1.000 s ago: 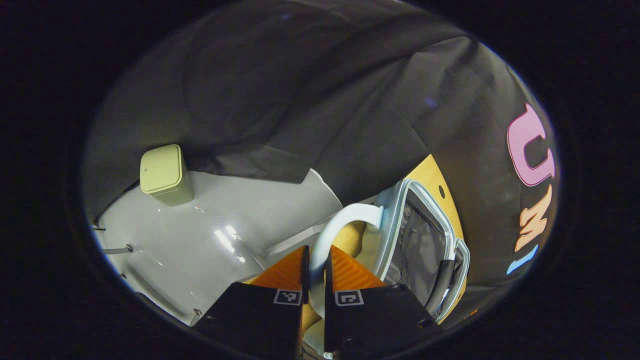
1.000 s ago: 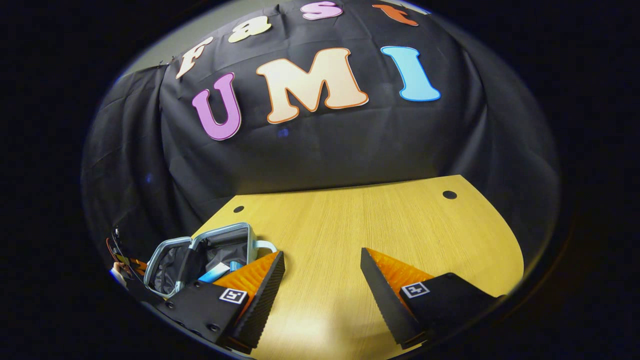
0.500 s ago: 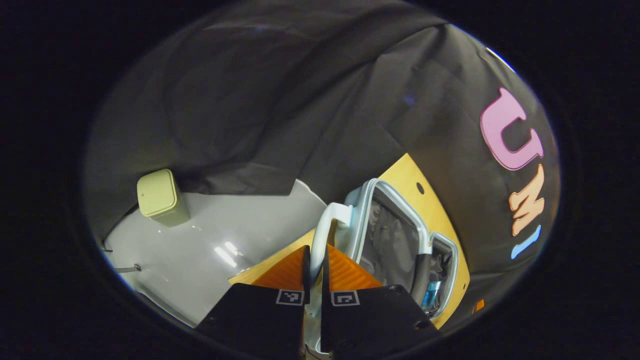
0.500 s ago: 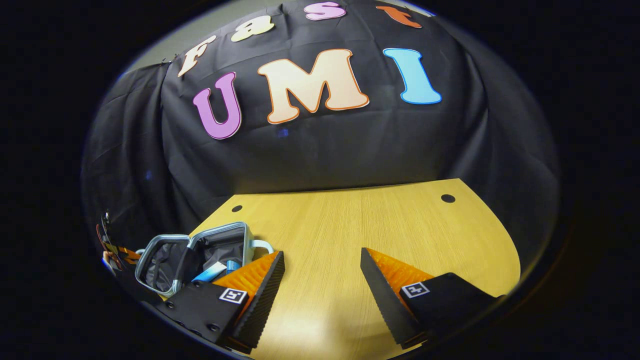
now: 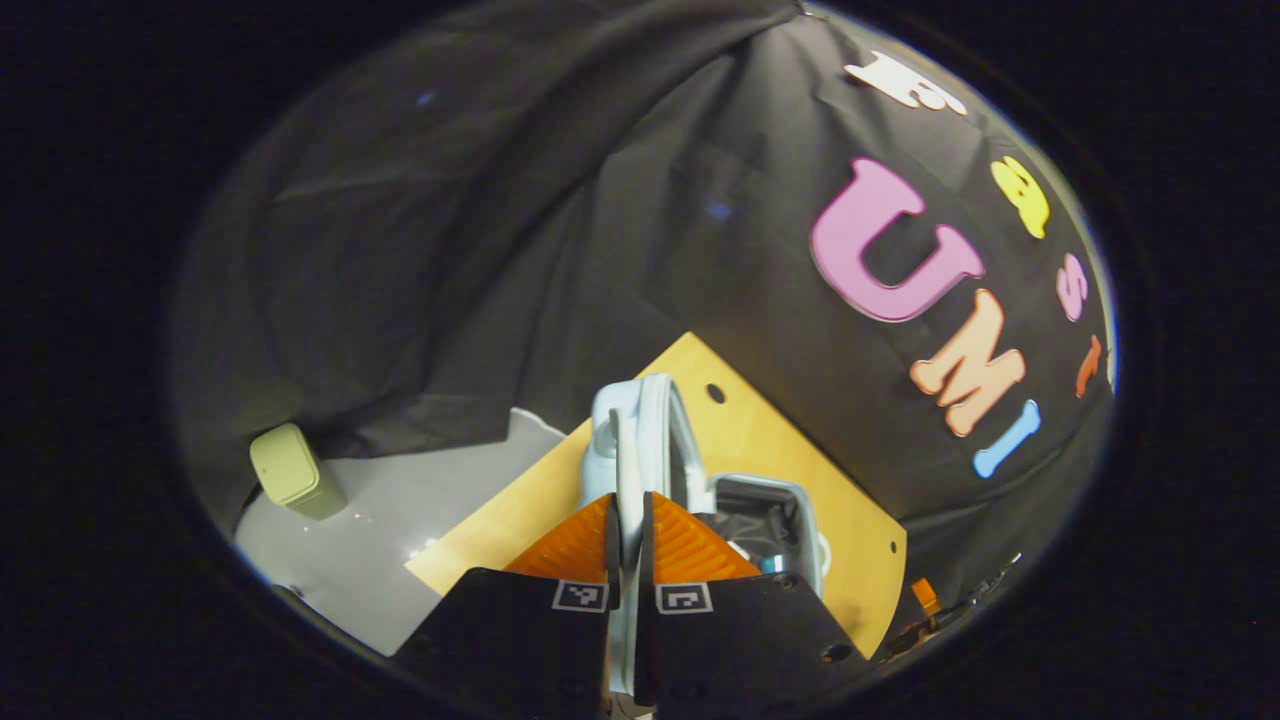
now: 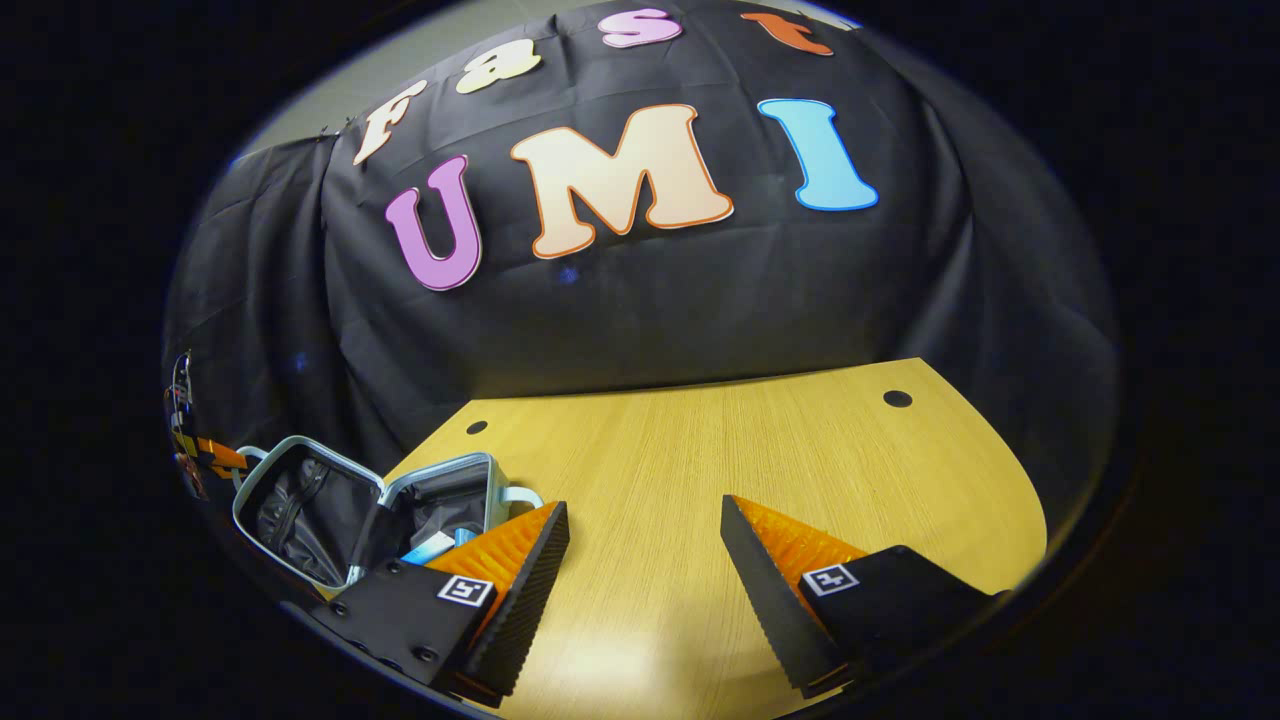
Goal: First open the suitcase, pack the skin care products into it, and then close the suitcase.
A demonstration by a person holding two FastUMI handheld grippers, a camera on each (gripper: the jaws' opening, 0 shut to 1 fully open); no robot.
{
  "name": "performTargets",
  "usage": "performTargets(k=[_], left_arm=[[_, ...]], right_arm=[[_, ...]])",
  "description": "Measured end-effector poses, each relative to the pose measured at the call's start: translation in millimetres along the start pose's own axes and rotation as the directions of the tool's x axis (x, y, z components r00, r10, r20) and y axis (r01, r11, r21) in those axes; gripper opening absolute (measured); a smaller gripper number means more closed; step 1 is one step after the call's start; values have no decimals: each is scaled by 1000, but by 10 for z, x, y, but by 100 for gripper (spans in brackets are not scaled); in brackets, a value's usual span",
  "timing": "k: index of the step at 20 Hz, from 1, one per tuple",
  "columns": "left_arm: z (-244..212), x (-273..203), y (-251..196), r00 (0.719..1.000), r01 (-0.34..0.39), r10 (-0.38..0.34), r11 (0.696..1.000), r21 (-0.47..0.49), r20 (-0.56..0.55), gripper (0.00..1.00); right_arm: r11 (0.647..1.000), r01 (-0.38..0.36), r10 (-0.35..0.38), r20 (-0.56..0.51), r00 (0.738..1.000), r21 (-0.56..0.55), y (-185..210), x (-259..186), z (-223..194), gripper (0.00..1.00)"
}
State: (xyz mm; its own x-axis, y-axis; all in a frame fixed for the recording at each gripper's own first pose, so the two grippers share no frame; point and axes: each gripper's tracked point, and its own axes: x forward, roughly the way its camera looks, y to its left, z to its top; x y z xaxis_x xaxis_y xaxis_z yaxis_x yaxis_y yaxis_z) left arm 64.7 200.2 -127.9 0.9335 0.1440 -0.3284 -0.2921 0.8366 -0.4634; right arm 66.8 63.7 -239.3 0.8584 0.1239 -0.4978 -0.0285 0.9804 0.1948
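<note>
The pale-blue hard-shell suitcase's handle is clamped between the left gripper's orange fingers above the wooden table; the right gripper's fingers are held wide apart

One suitcase stands open on the single wooden surface, with at least two blue skin care products inside; more may be hidden. Two grippers: left gripper, right gripper. One pale green bin stands on the one grey floor
</note>
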Motion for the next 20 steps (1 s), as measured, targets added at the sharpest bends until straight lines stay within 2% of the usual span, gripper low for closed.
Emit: performTargets(k=[3,7,11,14,15,16,17,20], left_arm=[[-5,15,-626,997,70,-68,993,97,-22,5],[-159,126,-1425,987,151,-136,966,211,-81,6],[-479,343,-2175,960,258,-222,937,234,-170,6],[-884,644,-2687,927,333,-278,919,210,-253,10],[-1034,750,-2825,914,353,-291,914,198,-284,6],[-1205,859,-2919,901,367,-297,910,193,-315,10],[-1371,978,-3005,891,371,-293,910,186,-346,6],[-1870,1324,-3177,863,368,-264,912,179,-430,7]], right_arm=[[1000,8,-9,17,1000,13,-120,-63,33,96],[1000,25,-25,38,999,-13,-307,-229,85,96],[999,41,-41,58,997,0,-502,-358,131,96],[998,50,-53,73,996,41,-655,-457,187,96],[997,55,-59,83,995,46,-711,-491,236,96],[997,61,-65,94,993,49,-768,-513,283,95],[997,66,-71,101,992,51,-817,-536,325,95],[996,75,-81,114,990,54,-922,-600,393,95]])
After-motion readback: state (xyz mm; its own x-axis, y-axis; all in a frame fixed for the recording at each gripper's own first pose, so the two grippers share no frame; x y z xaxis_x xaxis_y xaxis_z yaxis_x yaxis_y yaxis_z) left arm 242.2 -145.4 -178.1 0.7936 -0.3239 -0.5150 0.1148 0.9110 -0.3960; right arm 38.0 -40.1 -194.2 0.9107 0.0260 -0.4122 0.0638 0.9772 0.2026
